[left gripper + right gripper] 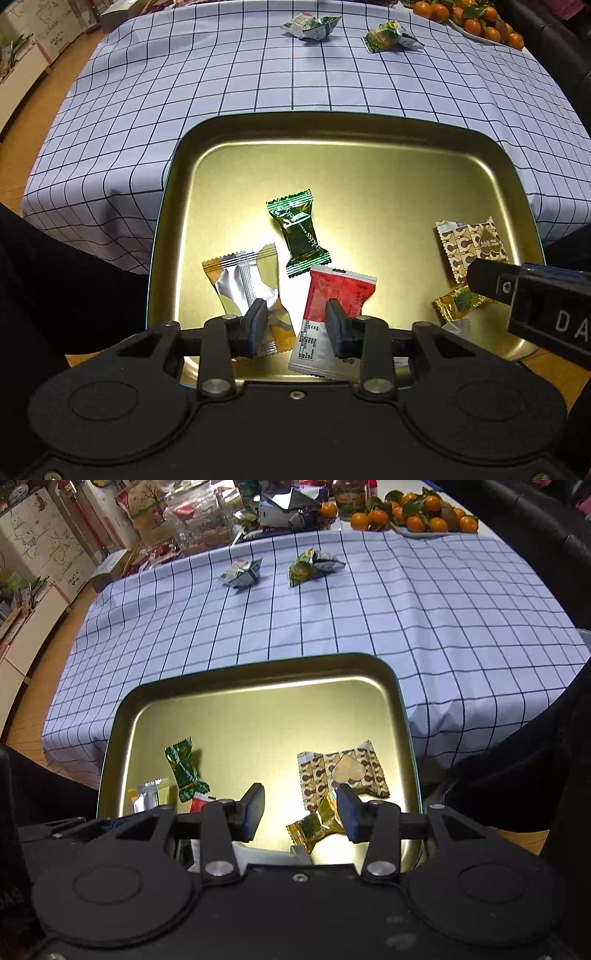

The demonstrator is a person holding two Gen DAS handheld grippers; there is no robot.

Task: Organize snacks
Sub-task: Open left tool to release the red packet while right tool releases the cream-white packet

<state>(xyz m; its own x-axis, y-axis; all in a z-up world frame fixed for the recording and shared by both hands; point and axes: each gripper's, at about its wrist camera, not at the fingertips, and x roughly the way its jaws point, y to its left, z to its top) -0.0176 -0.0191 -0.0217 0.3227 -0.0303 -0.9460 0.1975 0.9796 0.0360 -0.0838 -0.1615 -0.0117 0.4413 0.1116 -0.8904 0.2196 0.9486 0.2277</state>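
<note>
Both tools, left (295, 325) and right (301, 808), hang parted and empty over a gold tray (351, 125) on the checked-cloth counter (221, 74), oranges (417, 515) behind.

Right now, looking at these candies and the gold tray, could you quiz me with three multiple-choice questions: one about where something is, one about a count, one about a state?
1. Where does the dark green candy lie?
A. in the gold tray
B. on the checked cloth
C. among the oranges

2. How many wrapped snacks lie on the cloth outside the tray?
A. none
B. two
C. five

3. How is the left gripper?
A. shut on a candy
B. open, holding nothing
C. out of sight

Answers: 1 A, gold metal surrounds it. 2 B, a white-green packet and a yellow-green packet. 3 B, fingers stand apart.
</note>
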